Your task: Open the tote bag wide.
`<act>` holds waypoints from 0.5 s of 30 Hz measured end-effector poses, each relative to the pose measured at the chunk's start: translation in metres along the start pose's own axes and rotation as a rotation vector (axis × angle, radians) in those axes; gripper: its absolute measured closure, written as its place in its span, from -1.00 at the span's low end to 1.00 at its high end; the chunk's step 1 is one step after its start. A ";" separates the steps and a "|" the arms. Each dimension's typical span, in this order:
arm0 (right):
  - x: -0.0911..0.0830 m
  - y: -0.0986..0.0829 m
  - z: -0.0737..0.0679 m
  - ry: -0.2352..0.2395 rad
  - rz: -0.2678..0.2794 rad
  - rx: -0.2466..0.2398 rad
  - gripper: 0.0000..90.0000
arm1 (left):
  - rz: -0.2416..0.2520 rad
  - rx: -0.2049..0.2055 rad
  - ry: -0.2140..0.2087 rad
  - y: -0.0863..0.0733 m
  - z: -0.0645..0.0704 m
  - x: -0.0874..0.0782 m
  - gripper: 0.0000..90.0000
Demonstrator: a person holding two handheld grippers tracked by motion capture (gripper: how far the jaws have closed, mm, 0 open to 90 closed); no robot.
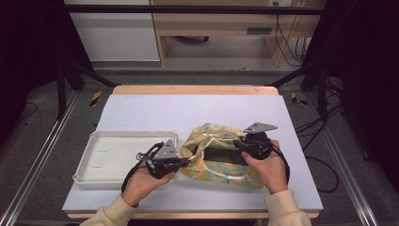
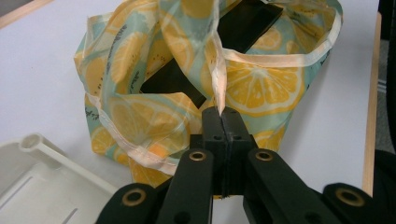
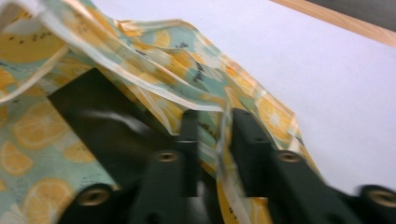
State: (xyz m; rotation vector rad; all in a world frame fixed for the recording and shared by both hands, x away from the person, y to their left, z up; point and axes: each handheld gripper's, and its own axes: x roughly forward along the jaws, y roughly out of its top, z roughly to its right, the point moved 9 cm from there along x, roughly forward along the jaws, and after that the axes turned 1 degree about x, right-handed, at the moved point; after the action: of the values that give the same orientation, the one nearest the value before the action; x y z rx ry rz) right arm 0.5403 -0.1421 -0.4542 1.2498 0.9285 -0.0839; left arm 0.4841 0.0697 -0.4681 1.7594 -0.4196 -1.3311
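left gripper (image 1: 184, 161): nearest the person, at the bag's left edge. Jaws clenched on the bag's pale hem; in the left gripper view (image 2: 222, 116) the hem strip rises straight out from between the closed tips.
left hand (image 1: 143, 181): wraps the gripper body, just left of the bag, over the tray's near right corner.
right gripper (image 1: 239, 143): at the bag's right side, tips at the rim. In the right gripper view (image 3: 214, 122) the jaws stand apart with a fold of the rim between them; can't tell if they bite it. View is motion-blurred.
right hand (image 1: 266, 165): right of the bag, touching its right edge.
bag (image 1: 212, 165): lemon-print fabric, teal and yellow, lies near the table's front, mouth pulled open between the two grippers.
black item (image 1: 225, 157): flat dark slab inside the bag, seen through the open mouth (image 2: 210, 56).
tray (image 1: 101, 136): white, shallow, just left of the bag, right rim touching or nearly touching it.
table (image 1: 155, 110): pale top, wooden edge on the far side of the bag.
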 end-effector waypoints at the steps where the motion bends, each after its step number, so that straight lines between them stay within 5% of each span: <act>1: -0.001 0.001 -0.002 0.001 0.011 -0.012 0.80 | -0.008 0.015 0.011 0.000 0.000 -0.001 1.00; 5: -0.016 -0.001 -0.015 0.012 0.060 -0.021 0.99 | -0.025 0.043 0.026 0.000 0.002 -0.001 1.00; 11: -0.044 -0.019 -0.040 0.057 0.118 -0.050 1.00 | 0.008 0.023 0.045 0.001 0.001 0.004 1.00; 15: -0.054 -0.037 -0.058 0.093 0.128 -0.059 1.00 | 0.035 0.020 0.105 0.006 -0.006 0.001 1.00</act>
State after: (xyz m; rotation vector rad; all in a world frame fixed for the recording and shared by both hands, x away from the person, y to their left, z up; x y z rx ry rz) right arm 0.4539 -0.1294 -0.4496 1.2630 0.9222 0.1026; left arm 0.4916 0.0686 -0.4635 1.8210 -0.4048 -1.2082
